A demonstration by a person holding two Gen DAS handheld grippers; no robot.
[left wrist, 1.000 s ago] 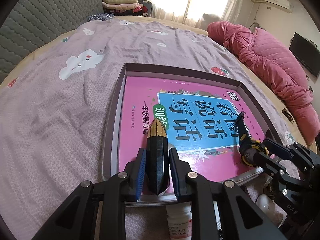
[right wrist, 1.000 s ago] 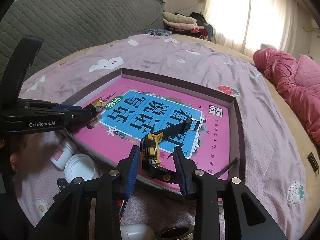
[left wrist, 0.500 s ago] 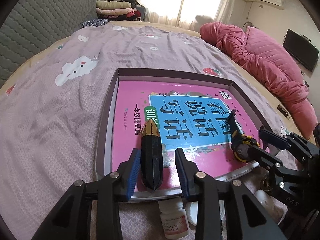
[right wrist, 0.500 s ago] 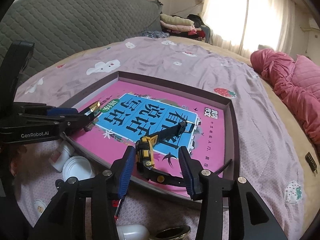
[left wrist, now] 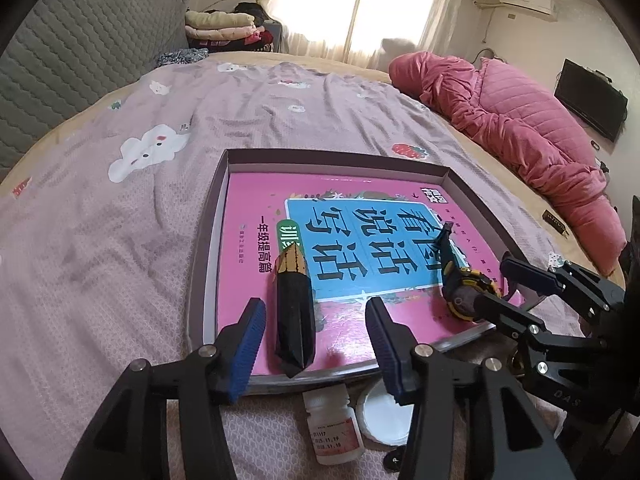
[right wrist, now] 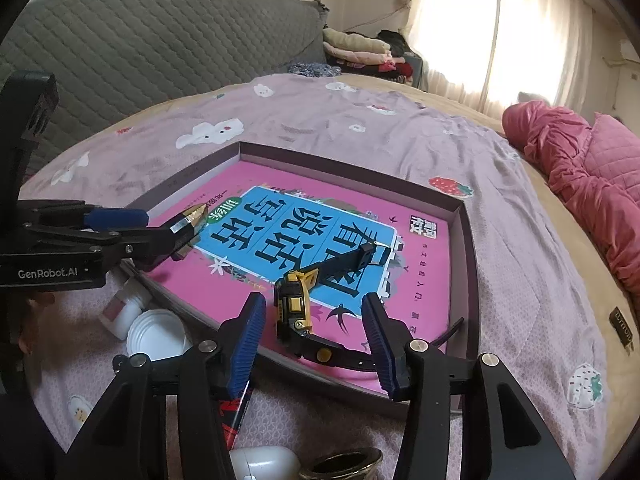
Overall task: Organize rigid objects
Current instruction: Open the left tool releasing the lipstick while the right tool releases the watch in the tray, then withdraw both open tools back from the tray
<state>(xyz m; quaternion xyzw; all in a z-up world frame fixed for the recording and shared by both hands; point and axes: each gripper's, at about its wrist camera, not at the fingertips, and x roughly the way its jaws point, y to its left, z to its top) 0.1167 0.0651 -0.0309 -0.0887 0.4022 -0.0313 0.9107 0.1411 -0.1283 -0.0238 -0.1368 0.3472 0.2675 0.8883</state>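
**Both items let go onto the book in the tray**

Black faceted piece with gold tip: lies flat on the pink book, near the tray's front-left corner, gold end pointing toward the tray's far wall. A second ago the left gripper was clamped on it; now the blue pads stand clear on either side, jaws opening, nothing pressed. The piece sits between them but free.

Yellow-and-black watch: on the book toward the tray's front-right, strap running out diagonally over the blue title panel. The right gripper was closed on it a second ago; its jaws are opening too, pads apart from the watch case, about half spread. No contact visible.

Tray: shallow, dark-walled, resting on the lilac bedspread; the book fills its floor.

Outside the tray's front wall, not yet sorted: a white pill bottle, a white lid beside it, a white rounded item and a brass-coloured rim at the bottom edge of the right wrist view, and something red and black under the right gripper's left finger. What that last one is, cannot tell.

Reading: two placements done, both releases clean. Both tools look free for the leftovers in front of the tray; the pill bottle looks nearest the left one.
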